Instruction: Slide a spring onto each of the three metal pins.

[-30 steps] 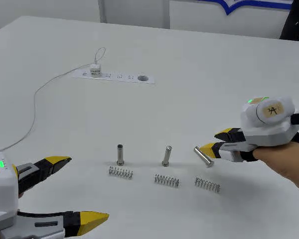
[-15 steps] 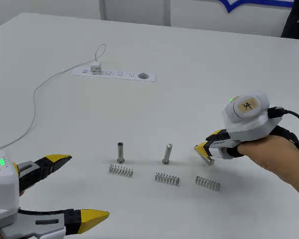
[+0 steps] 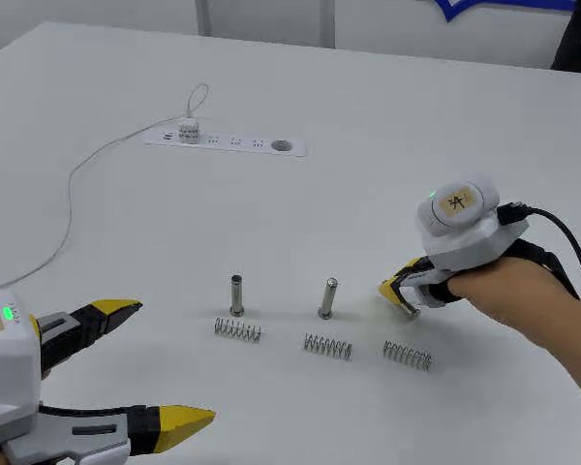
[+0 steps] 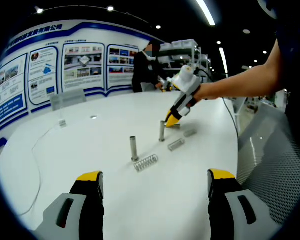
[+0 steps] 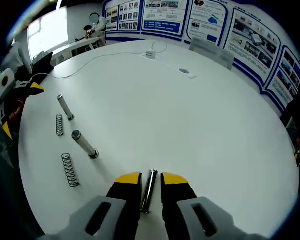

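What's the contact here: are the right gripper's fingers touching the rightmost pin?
Touching. In the right gripper view the pin sits pinched between both yellow fingers, with no gap showing on either side.

3rd pin [image 3: 406, 309] partly hidden, cable [image 3: 69, 203] cut off

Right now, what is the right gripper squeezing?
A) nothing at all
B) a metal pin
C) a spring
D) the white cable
B: in the right gripper view, the right gripper has its yellow-tipped jaws closed on a metal pin, while the springs lie loose.
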`<state>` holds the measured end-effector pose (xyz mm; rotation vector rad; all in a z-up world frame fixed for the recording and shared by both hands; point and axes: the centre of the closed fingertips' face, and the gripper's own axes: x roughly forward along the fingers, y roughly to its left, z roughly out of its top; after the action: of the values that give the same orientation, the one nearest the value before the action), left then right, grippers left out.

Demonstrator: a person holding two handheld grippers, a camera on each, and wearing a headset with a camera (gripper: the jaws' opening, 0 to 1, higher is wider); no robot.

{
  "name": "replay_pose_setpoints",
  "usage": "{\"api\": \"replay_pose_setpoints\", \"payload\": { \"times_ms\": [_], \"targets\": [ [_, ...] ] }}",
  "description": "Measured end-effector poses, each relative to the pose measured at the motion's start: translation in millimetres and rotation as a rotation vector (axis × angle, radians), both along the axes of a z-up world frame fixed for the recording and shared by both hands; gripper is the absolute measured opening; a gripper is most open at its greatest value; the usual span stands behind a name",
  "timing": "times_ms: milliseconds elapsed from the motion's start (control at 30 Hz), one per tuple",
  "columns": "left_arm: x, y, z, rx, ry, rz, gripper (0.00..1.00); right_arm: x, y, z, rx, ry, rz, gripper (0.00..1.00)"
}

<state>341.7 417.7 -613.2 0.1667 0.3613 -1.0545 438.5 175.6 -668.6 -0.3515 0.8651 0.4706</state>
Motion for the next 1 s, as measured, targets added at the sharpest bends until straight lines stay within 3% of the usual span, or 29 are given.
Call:
{"api": "replay_pose_setpoints", "payload": {
  "times_ms": [1000],
  "targets": [
    [0.2, 4.2, -0.9, 0.006, 0.007, 0.006, 0.87, -0.4, -1.1, -8.1, 0.016, 0.093, -0.043, 0.11]
  ]
}}
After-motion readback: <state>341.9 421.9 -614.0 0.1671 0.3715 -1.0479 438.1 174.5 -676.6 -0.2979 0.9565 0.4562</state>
